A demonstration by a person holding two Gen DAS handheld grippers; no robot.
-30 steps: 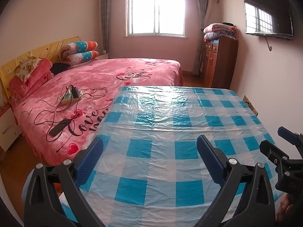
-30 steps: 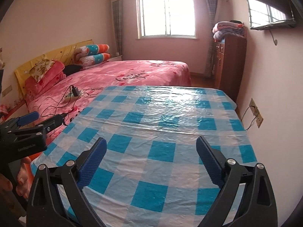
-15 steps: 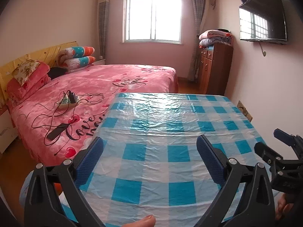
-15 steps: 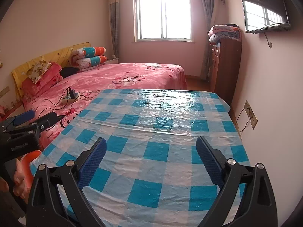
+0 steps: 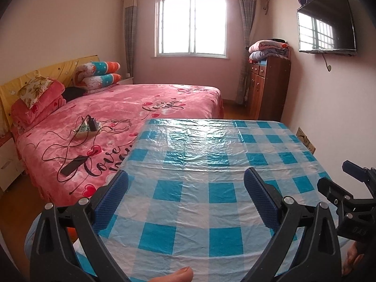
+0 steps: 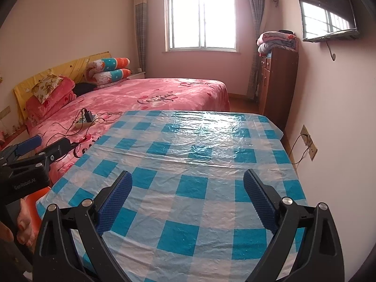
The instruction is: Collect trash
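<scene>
My left gripper point(image 5: 185, 185) is open and empty, held above the near end of a table with a blue and white checked plastic cloth point(image 5: 211, 164). My right gripper point(image 6: 188, 185) is also open and empty above the same table point(image 6: 199, 155). Each gripper shows in the other's view: the right gripper at the right edge point(image 5: 340, 183), the left gripper at the left edge point(image 6: 44, 145). I see no trash on the cloth in either view.
A pink bed point(image 5: 131, 108) stands left of the table, with a power strip and cables point(image 5: 87, 127) and a dark phone point(image 5: 72, 164) on it. A wooden cabinet point(image 5: 268, 89) stands at the back right. A TV point(image 5: 326, 21) hangs on the right wall. A wall socket point(image 6: 309, 143) is beside the table.
Both grippers have pulled back and tilted up a little, so more of the room and the table's far end shows. Both stay open.
</scene>
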